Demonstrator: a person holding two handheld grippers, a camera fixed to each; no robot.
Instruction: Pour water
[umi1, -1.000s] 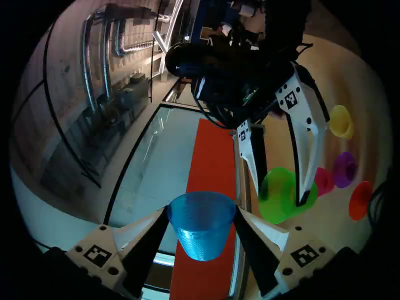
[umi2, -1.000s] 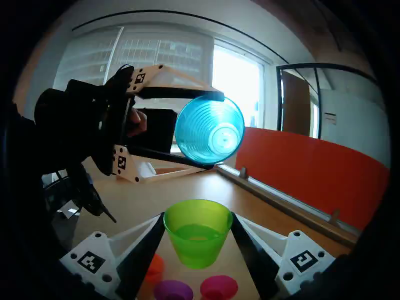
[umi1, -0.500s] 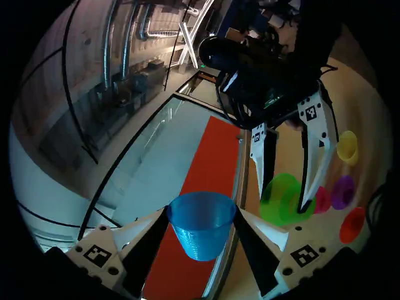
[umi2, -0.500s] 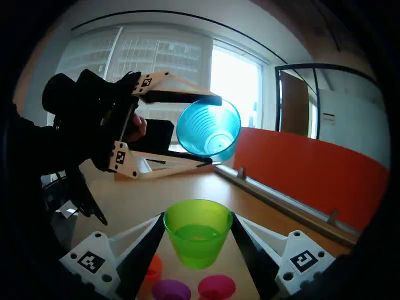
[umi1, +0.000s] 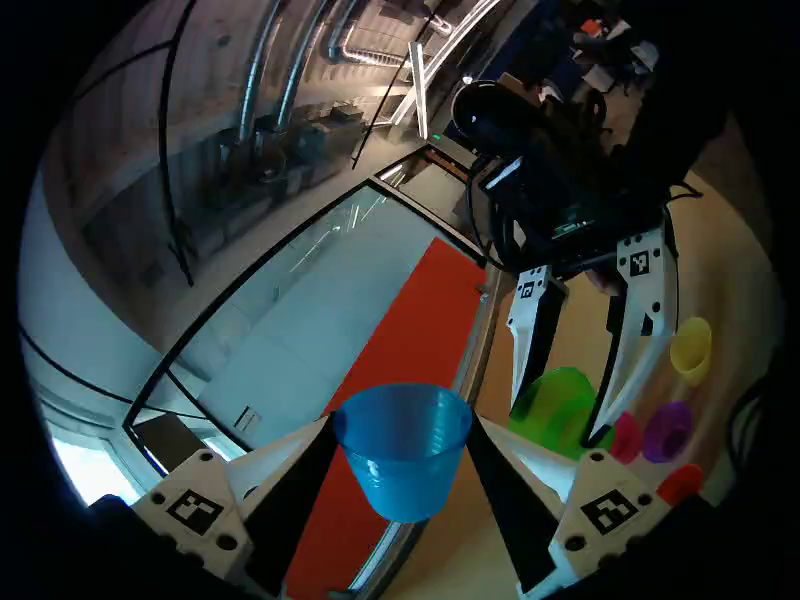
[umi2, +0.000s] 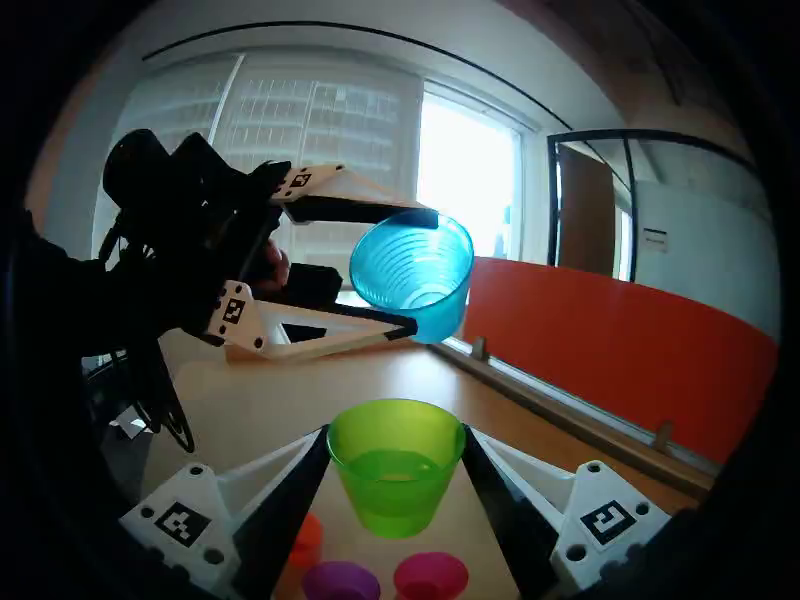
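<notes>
A pale wooden counter (umi2: 250, 400) runs beside an orange-red partition (umi2: 640, 350) in an office with a bright window (umi2: 465, 170) behind it. The left gripper view takes in pipes (umi1: 270, 70) along the ceiling.

In the right gripper view, the hand (umi2: 265, 265) holding the left gripper (umi2: 420, 270) sits at the far left, dark against the window and hard to make out. That gripper is clamped on the blue cup (umi2: 412, 272) above the counter. The cup is tilted, with its long axis slanting, its mouth turned toward the camera and its base lower and to the right. Whether any water remains in it cannot be told.

Nearer the camera, the right gripper (umi2: 397, 450) is closed on the green cup (umi2: 395, 475). This cup stands upright with its mouth up, and a little liquid shows low inside it.

On the counter beneath, an orange cup (umi2: 308, 535), a purple cup (umi2: 343, 580) and a pink cup (umi2: 430, 577) are partly cut off by the gripper and the lower edge. In the left gripper view, a yellow cup (umi1: 692, 350) stands apart from them.
</notes>
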